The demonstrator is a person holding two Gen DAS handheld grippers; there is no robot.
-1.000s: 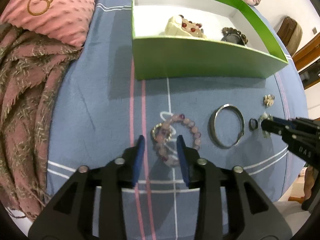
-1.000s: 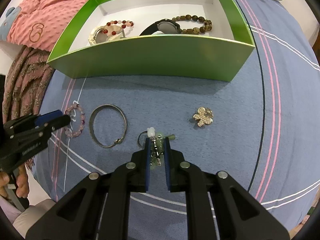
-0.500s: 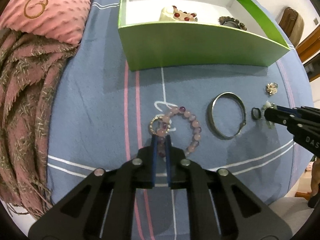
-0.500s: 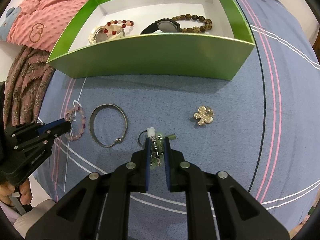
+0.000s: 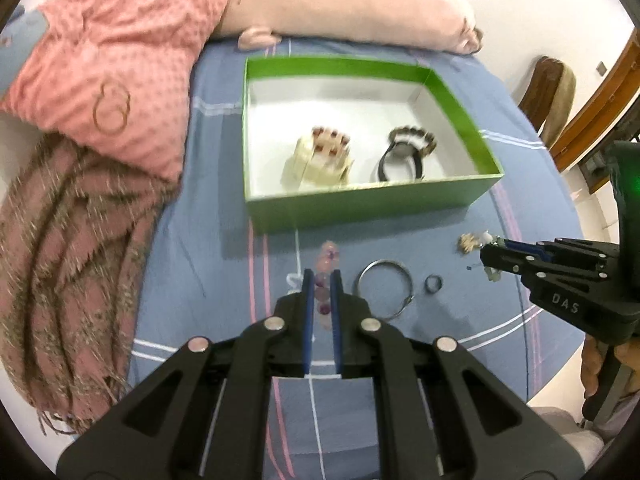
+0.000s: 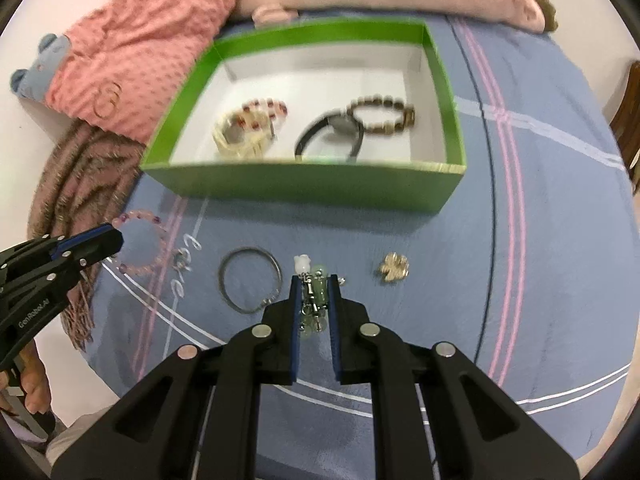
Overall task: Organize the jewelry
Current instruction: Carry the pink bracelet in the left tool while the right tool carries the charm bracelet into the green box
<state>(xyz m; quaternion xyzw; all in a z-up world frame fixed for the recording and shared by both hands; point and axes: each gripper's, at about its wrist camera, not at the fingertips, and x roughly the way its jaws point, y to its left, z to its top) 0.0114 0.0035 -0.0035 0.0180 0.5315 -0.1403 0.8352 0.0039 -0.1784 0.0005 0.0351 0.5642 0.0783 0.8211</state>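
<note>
My left gripper (image 5: 321, 276) is shut on a pink bead bracelet (image 5: 326, 270) and holds it above the blue bedsheet; the bracelet hangs from it in the right wrist view (image 6: 149, 248). My right gripper (image 6: 314, 280) is shut on a green and white charm piece (image 6: 311, 286), lifted off the sheet. A green box (image 5: 360, 204) ahead holds a cream bracelet with red beads (image 5: 318, 158), a black watch (image 5: 400, 164) and a brown bead bracelet (image 6: 380, 116). A silver bangle (image 5: 384, 288), a small dark ring (image 5: 433, 283) and a gold flower brooch (image 6: 394, 272) lie on the sheet.
A pink dotted pillow (image 5: 112, 64) and a brown fringed blanket (image 5: 60, 260) lie left of the box. A pink plush (image 5: 352, 8) lies behind the box. The bed's near edge is just below the grippers. A wooden chair (image 5: 552, 88) stands at the right.
Both grippers have risen and pulled back from the sheet, each with its piece held; the box interior now shows from above. The dark ring stays on the sheet.
</note>
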